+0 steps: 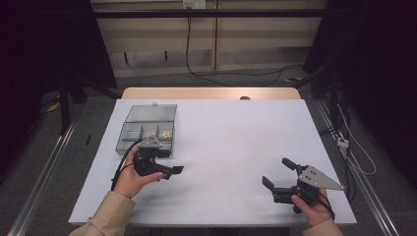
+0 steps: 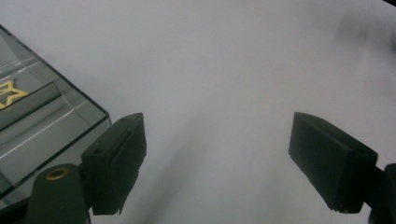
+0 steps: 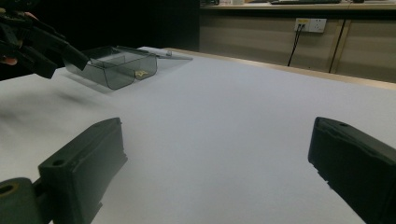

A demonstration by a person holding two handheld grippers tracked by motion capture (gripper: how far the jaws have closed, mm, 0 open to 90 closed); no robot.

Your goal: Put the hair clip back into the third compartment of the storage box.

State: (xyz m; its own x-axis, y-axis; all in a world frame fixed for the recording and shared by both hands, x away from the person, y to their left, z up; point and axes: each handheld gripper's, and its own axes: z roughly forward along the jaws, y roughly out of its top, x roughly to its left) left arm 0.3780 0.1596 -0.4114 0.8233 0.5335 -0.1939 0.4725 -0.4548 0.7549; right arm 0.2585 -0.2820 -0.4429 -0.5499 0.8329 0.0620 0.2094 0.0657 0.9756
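A clear grey compartment box (image 1: 129, 132) stands at the back left of the white table (image 1: 226, 132), its lid (image 1: 151, 112) laid open behind it. A small gold star-shaped piece (image 1: 166, 133) lies in a right-hand compartment. My left gripper (image 1: 170, 172) hovers just in front of the box, pointing right, open and holding nothing. In the left gripper view the box corner (image 2: 51, 116) sits beside the left jaw of that gripper (image 2: 215, 140), with the star (image 2: 9, 93) at the edge. My right gripper (image 1: 276, 172) rests open near the front right, nothing between its jaws (image 3: 215, 144).
Bare white tabletop (image 3: 224, 107) lies between the two hands. The right gripper view has the box (image 3: 112, 70) and the left gripper (image 3: 63, 63) at far left. A wooden edge (image 1: 211, 93) runs behind the table; cables (image 1: 236, 74) trail on the floor beyond.
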